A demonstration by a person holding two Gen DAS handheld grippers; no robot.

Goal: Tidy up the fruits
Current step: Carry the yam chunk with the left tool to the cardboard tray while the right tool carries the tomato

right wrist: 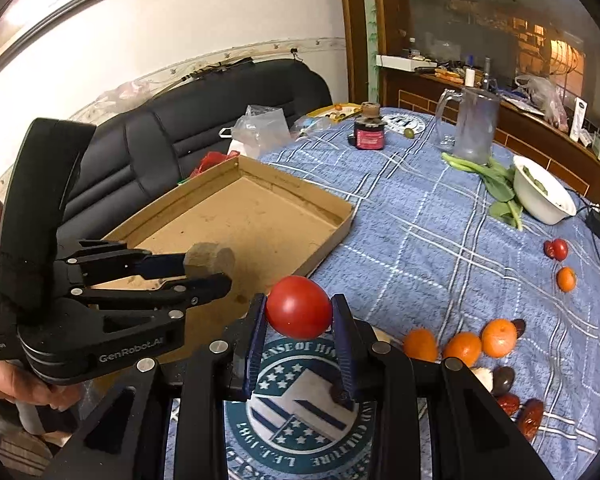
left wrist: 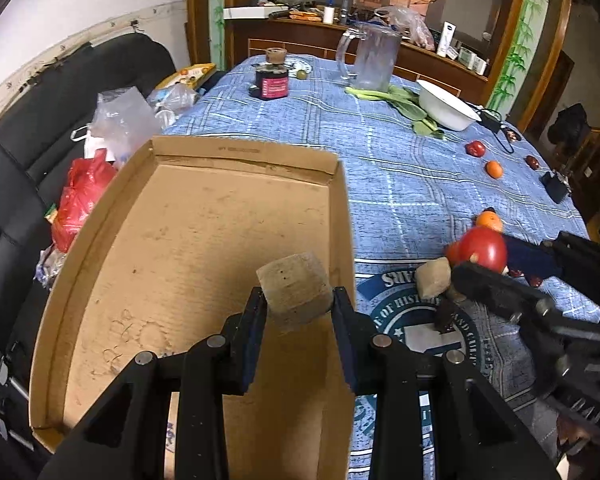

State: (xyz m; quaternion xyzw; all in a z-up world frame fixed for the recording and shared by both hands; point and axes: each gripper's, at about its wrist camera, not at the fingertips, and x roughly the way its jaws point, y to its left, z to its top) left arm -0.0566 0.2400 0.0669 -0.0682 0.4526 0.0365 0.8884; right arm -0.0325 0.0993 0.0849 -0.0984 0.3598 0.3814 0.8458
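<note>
My left gripper (left wrist: 298,300) is shut on a beige cork-like block (left wrist: 296,290) and holds it above the shallow cardboard tray (left wrist: 220,224). It also shows in the right wrist view (right wrist: 216,266) over the tray (right wrist: 260,216). My right gripper (right wrist: 299,316) is shut on a red tomato (right wrist: 299,312) above the blue tablecloth, just right of the tray; the tomato also shows in the left wrist view (left wrist: 482,250). Three oranges (right wrist: 462,346) lie to the right with dark red fruits (right wrist: 530,416). Another tomato (right wrist: 556,249) and a small orange (right wrist: 566,279) lie farther off.
A glass jug (right wrist: 474,124), a white bowl (right wrist: 542,192), leafy greens (right wrist: 496,184), a pink-labelled jar (right wrist: 369,132) and a small green fruit (right wrist: 409,133) stand at the far side. A black sofa (right wrist: 180,132) with plastic bags borders the table on the left.
</note>
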